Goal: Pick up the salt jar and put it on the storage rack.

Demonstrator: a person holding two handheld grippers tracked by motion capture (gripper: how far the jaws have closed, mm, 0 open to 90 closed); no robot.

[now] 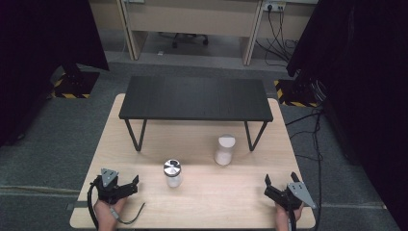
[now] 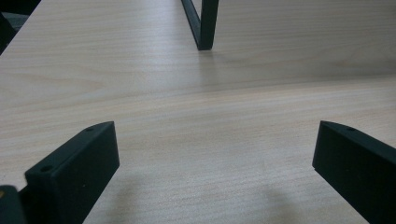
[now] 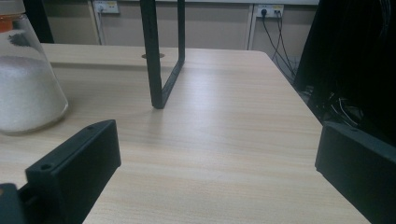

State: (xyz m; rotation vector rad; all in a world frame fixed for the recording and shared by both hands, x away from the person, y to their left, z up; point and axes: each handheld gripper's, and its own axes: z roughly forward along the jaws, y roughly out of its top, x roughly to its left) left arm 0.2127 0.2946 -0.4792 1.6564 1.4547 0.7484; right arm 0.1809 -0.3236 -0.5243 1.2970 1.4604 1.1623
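The metal-lidded jar (image 1: 172, 173) stands at the bench's (image 1: 216, 197) middle front, the white-filled jar (image 1: 224, 149) beyond it by the black shelf's (image 1: 195, 97) right leg. My left hand-held gripper (image 1: 127, 187) and right hand-held gripper (image 1: 274, 188) rest wide and empty at the near corners. I judge nothing started, so next calls for a reach to a jar; no writing is readable.

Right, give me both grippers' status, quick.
Left gripper: open, holding nothing, jaws spread wide over bare table.
Right gripper: open, holding nothing; the jar of white powder stands apart, off to one side.
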